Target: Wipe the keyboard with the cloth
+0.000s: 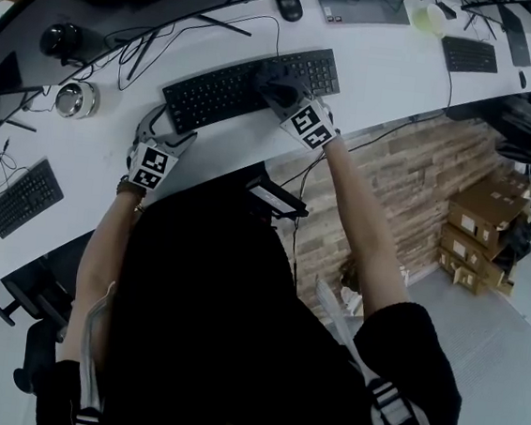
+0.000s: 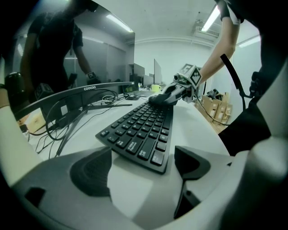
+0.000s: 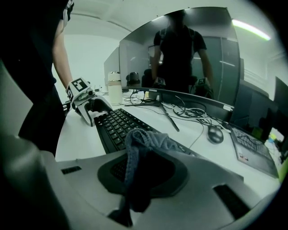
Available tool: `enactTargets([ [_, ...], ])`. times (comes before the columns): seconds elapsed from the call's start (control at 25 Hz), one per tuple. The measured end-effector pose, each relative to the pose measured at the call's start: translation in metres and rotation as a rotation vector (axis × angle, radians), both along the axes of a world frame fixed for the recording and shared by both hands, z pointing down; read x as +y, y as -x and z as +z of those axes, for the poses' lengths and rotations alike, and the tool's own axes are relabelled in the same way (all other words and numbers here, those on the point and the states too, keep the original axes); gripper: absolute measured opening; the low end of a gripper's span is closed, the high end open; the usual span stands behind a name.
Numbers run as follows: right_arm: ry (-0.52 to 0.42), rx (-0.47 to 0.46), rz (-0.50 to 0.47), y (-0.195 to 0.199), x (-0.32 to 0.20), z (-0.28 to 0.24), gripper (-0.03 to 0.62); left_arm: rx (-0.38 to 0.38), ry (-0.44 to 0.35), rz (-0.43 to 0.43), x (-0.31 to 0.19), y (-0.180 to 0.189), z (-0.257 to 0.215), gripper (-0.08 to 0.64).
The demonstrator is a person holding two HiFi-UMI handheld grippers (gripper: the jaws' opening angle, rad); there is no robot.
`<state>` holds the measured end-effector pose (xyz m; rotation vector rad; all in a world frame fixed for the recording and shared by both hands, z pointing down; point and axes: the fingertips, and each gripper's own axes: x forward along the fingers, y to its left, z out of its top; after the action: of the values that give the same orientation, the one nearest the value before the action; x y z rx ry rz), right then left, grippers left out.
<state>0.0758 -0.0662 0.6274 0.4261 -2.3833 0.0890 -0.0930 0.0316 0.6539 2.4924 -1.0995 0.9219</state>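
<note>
Pinching the cloth (image 3: 140, 144), right gripper (image 1: 280, 93) rests on keyboard (image 1: 224, 87); left gripper (image 1: 166, 130) gapes beside it.

Head view steeply down from above; both gripper views low, opposed, along keyboard (image 1: 250, 87).

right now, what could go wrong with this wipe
The left gripper stands open at the end of the keyboard, not clamped on it, so the keyboard may slide under the wiping.
The right gripper holds the cloth bunched; a loose fold might snag on keys or slip out.
Cables lie just behind the keyboard and could get dragged.
</note>
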Motion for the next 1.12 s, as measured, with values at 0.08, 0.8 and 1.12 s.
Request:
enactTargets([
  [0.08,-0.008,0.015,-0.052,0.009,0.006,0.001,0.054,0.001,0.000,-0.001,0.000,0.000,0.000,0.428],
  [0.8,-0.008,0.038,-0.266,0.049,0.026,0.000,0.054,0.001,0.002,-0.005,-0.001,0.001,0.000,0.431],
  [1.12,-0.003,0.034,-0.320,0.064,0.035,0.000,0.054,0.002,0.004,-0.009,-0.001,0.000,0.000,0.433],
])
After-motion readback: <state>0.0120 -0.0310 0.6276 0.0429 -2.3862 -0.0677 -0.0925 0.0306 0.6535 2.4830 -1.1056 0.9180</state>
